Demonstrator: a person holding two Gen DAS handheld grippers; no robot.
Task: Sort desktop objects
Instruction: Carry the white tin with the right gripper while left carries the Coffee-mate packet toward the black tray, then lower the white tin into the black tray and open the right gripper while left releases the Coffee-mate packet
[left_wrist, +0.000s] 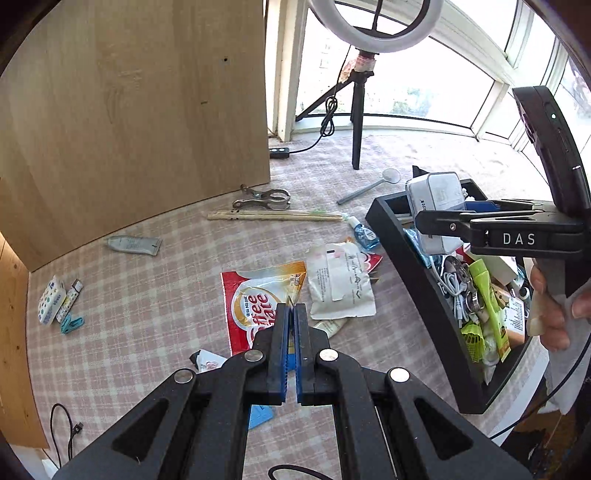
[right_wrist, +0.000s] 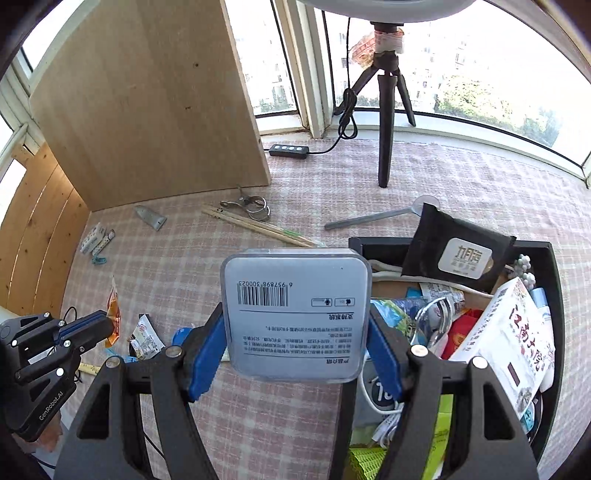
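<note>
My left gripper (left_wrist: 291, 308) is shut on a corner of a red and orange Coffee mate packet (left_wrist: 258, 295), which hangs above the checked tablecloth. In the right wrist view that gripper (right_wrist: 107, 321) is at the left with the packet (right_wrist: 113, 314) seen edge-on. My right gripper (right_wrist: 295, 325) has its blue pads (right_wrist: 207, 354) pressed on both sides of a grey square box (right_wrist: 295, 314) with a barcode. It holds the box over the near-left corner of a black tray (right_wrist: 550, 266) full of mixed items. From the left wrist view the box (left_wrist: 437, 199) hovers over the tray's rim (left_wrist: 406, 266).
On the cloth lie a white pouch (left_wrist: 340, 284), a blue bottle (left_wrist: 364, 232), chopsticks (left_wrist: 273, 216), a metal clamp (left_wrist: 262, 197), a grey spoon (left_wrist: 369, 184), a tube (left_wrist: 133, 244) and small packs (left_wrist: 55, 302). A wooden board (left_wrist: 147, 110) stands behind. A ring-light tripod (left_wrist: 356, 122) is at the back.
</note>
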